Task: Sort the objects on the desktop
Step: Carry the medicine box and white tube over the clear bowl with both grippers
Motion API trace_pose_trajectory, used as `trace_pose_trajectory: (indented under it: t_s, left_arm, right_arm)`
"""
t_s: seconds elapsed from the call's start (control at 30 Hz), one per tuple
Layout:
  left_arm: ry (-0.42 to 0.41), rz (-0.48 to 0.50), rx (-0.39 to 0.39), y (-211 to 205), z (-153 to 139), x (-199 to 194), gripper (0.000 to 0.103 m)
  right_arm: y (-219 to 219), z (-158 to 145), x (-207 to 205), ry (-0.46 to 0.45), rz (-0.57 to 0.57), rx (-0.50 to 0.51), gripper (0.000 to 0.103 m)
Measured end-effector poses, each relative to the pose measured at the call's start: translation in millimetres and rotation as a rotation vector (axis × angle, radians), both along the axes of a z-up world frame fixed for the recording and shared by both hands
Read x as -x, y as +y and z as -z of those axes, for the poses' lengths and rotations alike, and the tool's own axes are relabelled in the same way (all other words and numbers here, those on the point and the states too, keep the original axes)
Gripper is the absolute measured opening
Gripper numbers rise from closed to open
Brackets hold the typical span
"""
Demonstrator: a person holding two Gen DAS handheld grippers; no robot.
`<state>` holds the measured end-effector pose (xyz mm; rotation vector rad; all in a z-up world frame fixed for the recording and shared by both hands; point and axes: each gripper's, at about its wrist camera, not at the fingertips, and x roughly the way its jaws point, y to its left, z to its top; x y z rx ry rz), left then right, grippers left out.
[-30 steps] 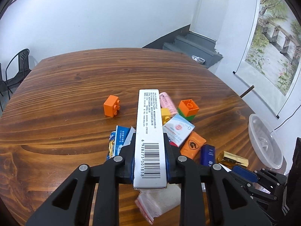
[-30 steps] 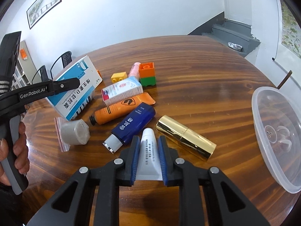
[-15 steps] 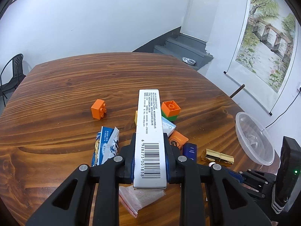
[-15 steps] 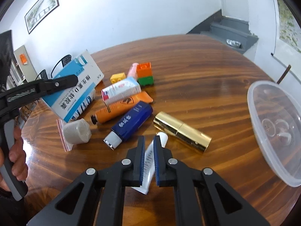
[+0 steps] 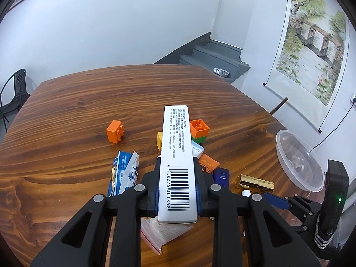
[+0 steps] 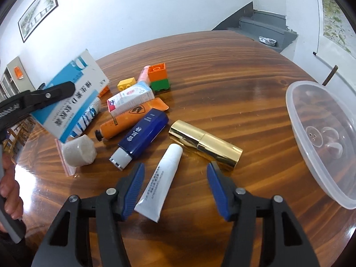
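We held the left gripper clamped on the box; its pads pressed both long sides near the barcode end, at lower centre of the left wrist view. In the right wrist view the same box hung above the table at upper left, with a hand on the gripper handle at the left edge.

The jaws of the right gripper were opening, at roughly half width. The white tube lay flat on the table between them, cap pointing up-frame, touching neither pad.

Positions in the right wrist view:
- Gold case: just right of the tube cap, lying slantwise.
- Blue bottle: just left of the tube cap, silver cap toward lower left.
- Orange tube: above the blue bottle, beside it.
- Carton: resting on the orange tube's flat end.
- Stacked orange and green bricks and yellow brick: upper centre.
- Bag: centre left, below the box.
- Clear bowl: right edge, well apart from the pile.

In the left wrist view a single orange brick stood apart at centre left, and a blue-and-white packet lay left of the box.
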<state>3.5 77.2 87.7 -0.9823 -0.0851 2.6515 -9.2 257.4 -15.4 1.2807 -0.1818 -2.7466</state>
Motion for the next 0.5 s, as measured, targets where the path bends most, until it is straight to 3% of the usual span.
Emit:
trace_pose_trajectory:
  t_s: [0.07,0.17,0.2,0.27,0.3,0.33,0.5]
  left_arm:
    - [0.002,-0.001,0.003,0.6,-0.4,-0.3,0.025]
    - [0.000,-0.001,0.008,2.1,0.4,0.2,0.025]
    - [0.001,0.000,0.010,2.9,0.4,-0.3,0.025]
    - [0.007,0.001,0.018,4.9,0.4,-1.7,0.025]
    - [0.010,0.000,0.022,5.8,0.3,-2.3,0.025]
    - [0.015,0.000,0.027,6.6,0.0,-3.4,0.025]
    - [0.045,-0.009,0.049,10.4,-2.4,-8.8,0.025]
  right_arm:
    - [-2.4,1.7,3.5,-0.008,-0.011,-0.007,0.062]
    - [-9.9,4.0,9.8,-0.018,-0.034,-0.041,0.053]
    - [-13.5,4.8,10.7,-0.018,-0.046,-0.054,0.043]
    - [-19.9,5.3,11.7,-0.013,-0.061,-0.095,0.035]
    - [-22.1,5.4,11.7,-0.013,-0.073,-0.099,0.024]
    - [-23.2,5.2,11.1,-0.012,-0.081,-0.099,0.021]
    - [-17.9,1.1,3.7,0.014,-0.087,-0.034,0.021]
